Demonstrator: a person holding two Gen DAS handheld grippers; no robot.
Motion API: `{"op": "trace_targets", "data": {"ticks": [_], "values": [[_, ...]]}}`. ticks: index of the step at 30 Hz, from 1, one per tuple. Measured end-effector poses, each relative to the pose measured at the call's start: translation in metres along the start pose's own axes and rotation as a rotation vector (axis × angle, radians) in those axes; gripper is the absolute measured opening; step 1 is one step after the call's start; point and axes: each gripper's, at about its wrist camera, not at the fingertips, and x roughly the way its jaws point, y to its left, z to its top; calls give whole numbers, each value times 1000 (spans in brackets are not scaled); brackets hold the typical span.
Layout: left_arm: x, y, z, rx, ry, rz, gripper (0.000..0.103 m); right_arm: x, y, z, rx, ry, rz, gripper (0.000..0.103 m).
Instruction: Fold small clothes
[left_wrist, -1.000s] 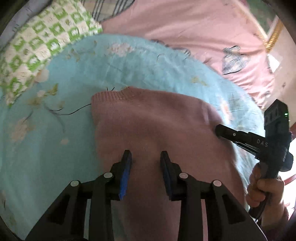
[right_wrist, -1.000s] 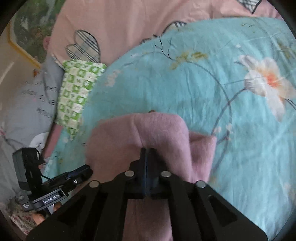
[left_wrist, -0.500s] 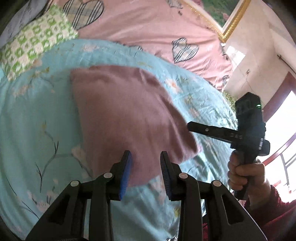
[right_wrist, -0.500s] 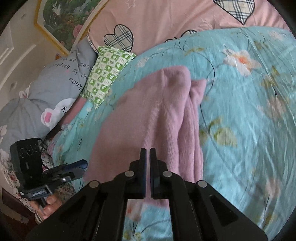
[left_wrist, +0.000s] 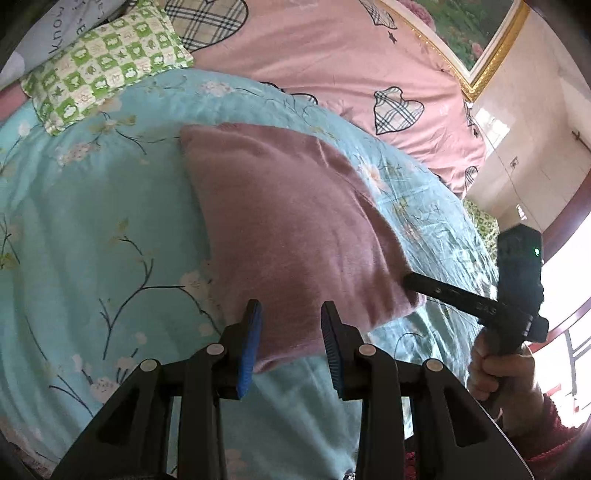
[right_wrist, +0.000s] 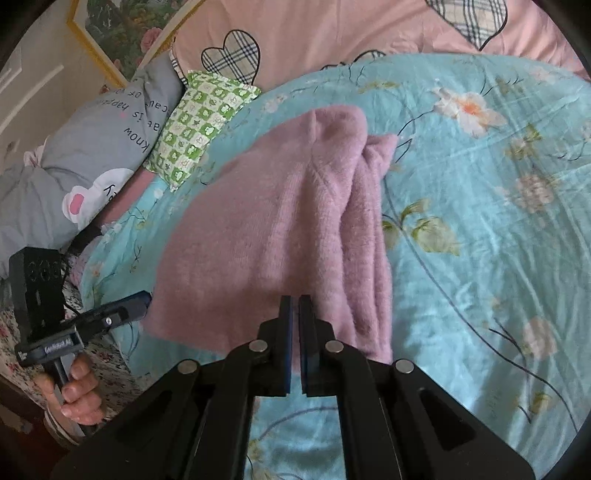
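Observation:
A pink knitted sweater (left_wrist: 295, 229) lies folded into a rough rectangle on the turquoise floral bedspread (left_wrist: 92, 229). In the right wrist view the sweater (right_wrist: 266, 229) shows stacked folds along its right side. My left gripper (left_wrist: 290, 308) hovers over the sweater's near edge, open, with nothing pinched between its blue pads. Seen from the right, the left gripper (right_wrist: 136, 301) sits just off the sweater's near left corner. My right gripper (right_wrist: 295, 300) is shut to a thin slit and empty above the near edge. From the left, the right gripper (left_wrist: 408, 278) has its tip at the sweater's right corner.
A green checked pillow (left_wrist: 107, 66) and a grey printed pillow (right_wrist: 81, 155) lie at the head of the bed, beside a pink quilt with plaid hearts (left_wrist: 332, 66). A gold-framed picture (left_wrist: 491, 48) hangs on the wall. A person's hand (left_wrist: 495, 369) holds each gripper's handle.
Both grippers have drawn back from the sweater toward the near edge of the bed. The right gripper, which was shut on the pink fabric, has left it lying flat.

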Motion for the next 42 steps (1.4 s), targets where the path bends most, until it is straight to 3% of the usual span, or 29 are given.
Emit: {"op": "trace_targets", "data": {"ticks": [8,9,12,13,18,21,27,32,38,39,42], "values": [[-2,3,2,6,0,13,34,-9,-3,-7,1,-19,-35,10],[0,4,3,5,3,20,34,-10,-1,-7,-8,-24,-38,14],[6,8,4,-6,13,33,34,-15,0,-7,-23,-45,-71,49],[7,8,4,-9,12,36,34,-17,0,-7,-24,-58,-82,51],[17,13,4,-20,22,64,36,-4,-5,-5,-10,-32,-69,48],[26,21,2,-59,58,77,36,10,-8,-8,1,19,-53,11],[37,12,-2,-7,91,128,38,-25,-17,3,-15,-53,-48,9],[53,26,-11,-56,119,125,39,6,-43,-7,8,18,-125,7],[49,25,-15,-23,113,144,40,9,-39,-12,-32,14,-150,8],[43,23,-15,-21,109,154,40,7,-39,-11,-27,13,-144,11],[19,14,-11,26,72,154,38,-10,-40,-8,13,-10,-123,36]]}}
